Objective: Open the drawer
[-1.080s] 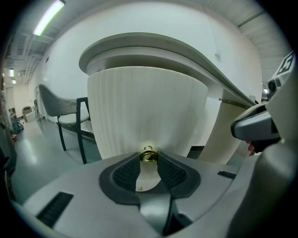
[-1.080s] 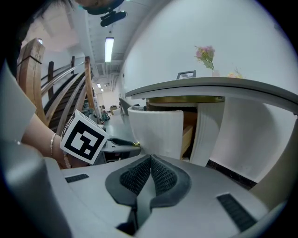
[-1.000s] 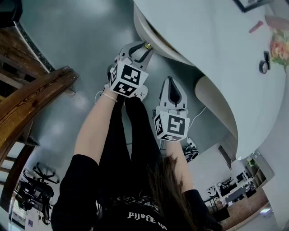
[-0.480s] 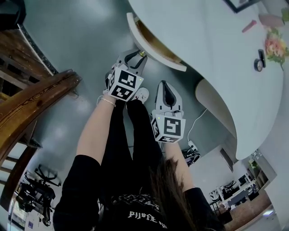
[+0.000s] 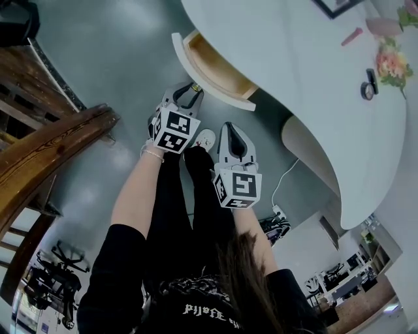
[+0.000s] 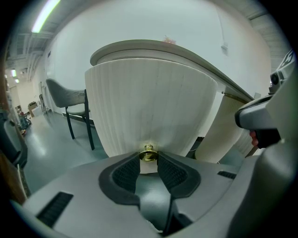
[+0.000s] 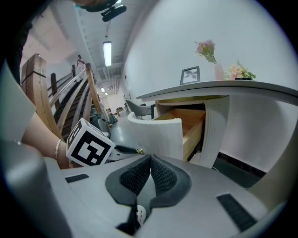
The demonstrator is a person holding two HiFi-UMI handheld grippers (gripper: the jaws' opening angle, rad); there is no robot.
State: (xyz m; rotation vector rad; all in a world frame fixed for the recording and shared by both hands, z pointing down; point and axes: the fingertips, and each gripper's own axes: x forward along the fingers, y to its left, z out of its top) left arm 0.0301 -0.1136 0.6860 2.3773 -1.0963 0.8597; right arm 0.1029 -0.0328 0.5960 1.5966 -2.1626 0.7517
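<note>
A white curved-front drawer (image 5: 196,62) stands pulled out from the white desk (image 5: 307,78), its wooden inside (image 5: 219,62) showing. My left gripper (image 5: 191,90) is shut on the drawer's small brass knob (image 5: 195,86). In the left gripper view the knob (image 6: 149,154) sits pinched between the dark pads (image 6: 126,173), with the ribbed drawer front (image 6: 153,102) just behind it. My right gripper (image 5: 230,127) hangs lower and to the right, apart from the drawer, shut with nothing in it. The right gripper view has the open drawer (image 7: 160,132) ahead of the closed right gripper (image 7: 150,159).
A wooden stair railing (image 5: 52,150) runs along the left. On the desk top are flowers (image 5: 395,62), a picture frame (image 5: 333,6) and a small round object (image 5: 369,90). The person's legs and white shoe (image 5: 204,138) are below the grippers. A chair (image 6: 70,100) stands left of the desk.
The drawer has slid further out of the desk. My left gripper has drawn back with the knob in it, and my right gripper has drifted back alongside.
</note>
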